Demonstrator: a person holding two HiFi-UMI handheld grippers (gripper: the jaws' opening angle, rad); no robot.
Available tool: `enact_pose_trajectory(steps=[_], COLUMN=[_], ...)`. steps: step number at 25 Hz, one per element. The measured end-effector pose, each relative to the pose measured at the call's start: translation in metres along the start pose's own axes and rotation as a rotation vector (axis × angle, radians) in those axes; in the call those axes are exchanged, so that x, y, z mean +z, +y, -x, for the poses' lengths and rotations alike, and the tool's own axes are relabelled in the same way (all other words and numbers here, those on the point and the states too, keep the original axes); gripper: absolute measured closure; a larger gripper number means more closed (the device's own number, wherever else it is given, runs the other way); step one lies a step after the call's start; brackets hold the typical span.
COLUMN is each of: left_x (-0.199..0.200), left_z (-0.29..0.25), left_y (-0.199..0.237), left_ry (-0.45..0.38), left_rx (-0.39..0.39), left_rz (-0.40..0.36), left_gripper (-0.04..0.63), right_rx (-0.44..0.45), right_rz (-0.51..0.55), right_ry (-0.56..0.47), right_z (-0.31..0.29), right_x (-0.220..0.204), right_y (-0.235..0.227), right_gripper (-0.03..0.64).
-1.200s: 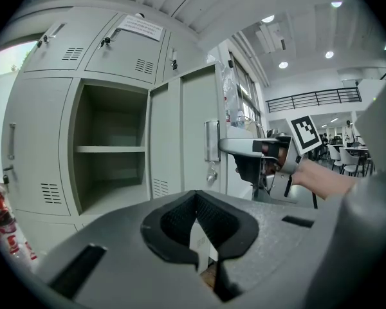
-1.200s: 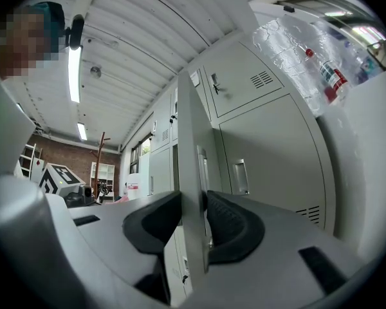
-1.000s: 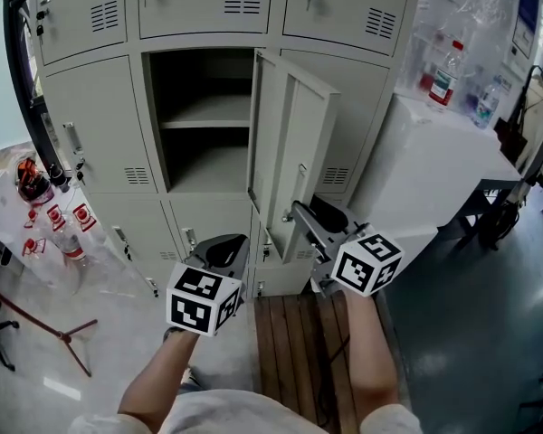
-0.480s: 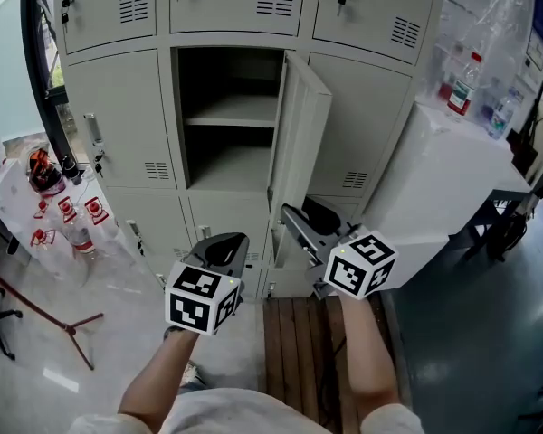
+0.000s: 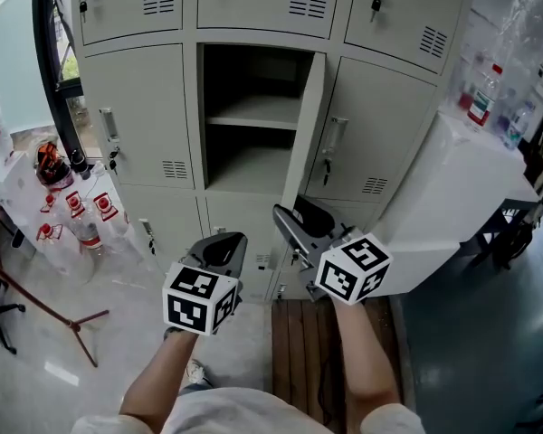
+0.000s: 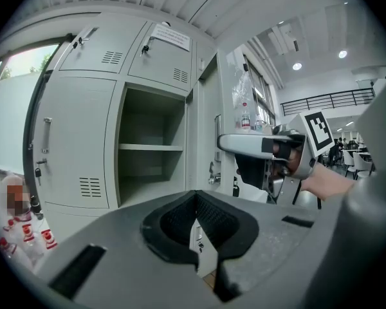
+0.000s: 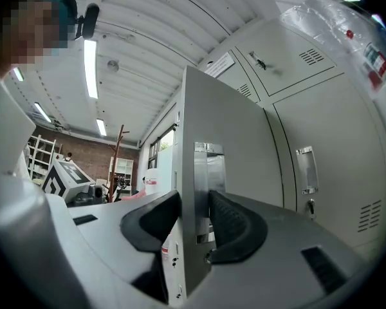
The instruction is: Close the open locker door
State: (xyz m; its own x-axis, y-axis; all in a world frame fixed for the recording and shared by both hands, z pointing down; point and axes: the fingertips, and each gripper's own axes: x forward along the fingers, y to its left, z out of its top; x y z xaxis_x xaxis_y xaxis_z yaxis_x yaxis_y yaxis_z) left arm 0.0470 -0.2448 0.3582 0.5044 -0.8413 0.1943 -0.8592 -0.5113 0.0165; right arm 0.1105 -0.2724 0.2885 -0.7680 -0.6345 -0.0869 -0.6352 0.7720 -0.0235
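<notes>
The grey locker bank has one open compartment (image 5: pixel 253 116) with a shelf inside. Its door (image 5: pixel 305 125) stands out toward me, nearly edge-on in the head view. My right gripper (image 5: pixel 290 215) is at the door's lower free edge. In the right gripper view the door (image 7: pixel 225 147) and its metal handle plate (image 7: pixel 202 172) stand between the pads of the right gripper (image 7: pixel 196 217); the jaws have just been opening and are open around it. My left gripper (image 5: pixel 226 247) hangs left of the door, shut and empty. In the left gripper view its tips (image 6: pixel 194 195) meet, with the right gripper (image 6: pixel 244 143) beyond.
A white cabinet (image 5: pixel 462 188) with bottles (image 5: pixel 478 98) on top stands right of the lockers. Plastic bottles (image 5: pixel 72 215) and a red stand leg (image 5: pixel 36 310) are on the floor at left. A wooden pallet (image 5: pixel 303 351) lies under me.
The door showed its inner face a second ago and now shows nearly edge-on. The lockers have slid right in the head view, and both grippers stay close to the door.
</notes>
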Motion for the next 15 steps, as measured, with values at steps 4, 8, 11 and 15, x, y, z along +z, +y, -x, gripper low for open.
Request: enact_pose_trajectory(steps=[4, 8, 11, 15], left_x=[-0.001, 0.001, 0.001, 0.0], left_z=[0.0, -0.005, -0.009, -0.016], left_y=[0.017, 0.032, 0.042, 0.061], left_ry=[-0.008, -0.018, -0.021, -0.021], left_rx=[-0.002, -0.015, -0.028, -0.043], left_rz=[0.014, 0.025, 0.032, 0.04], left_gripper=[0.589, 0.589, 0.589, 0.589], right_rx=[-0.027, -0.041, -0.066, -0.104], right_rz=[0.006, 0.024, 0.036, 0.066], right_ry=[0.0, 0.015, 0.022, 0.016], right_z=[-0.014, -0.031, -0.041, -0.057], right_x=[-0.002, -0.003, -0.004, -0.005], right_y=[0.007, 0.014, 0.018, 0.022], right_gripper=[0.471, 0.469, 0.468, 0.465])
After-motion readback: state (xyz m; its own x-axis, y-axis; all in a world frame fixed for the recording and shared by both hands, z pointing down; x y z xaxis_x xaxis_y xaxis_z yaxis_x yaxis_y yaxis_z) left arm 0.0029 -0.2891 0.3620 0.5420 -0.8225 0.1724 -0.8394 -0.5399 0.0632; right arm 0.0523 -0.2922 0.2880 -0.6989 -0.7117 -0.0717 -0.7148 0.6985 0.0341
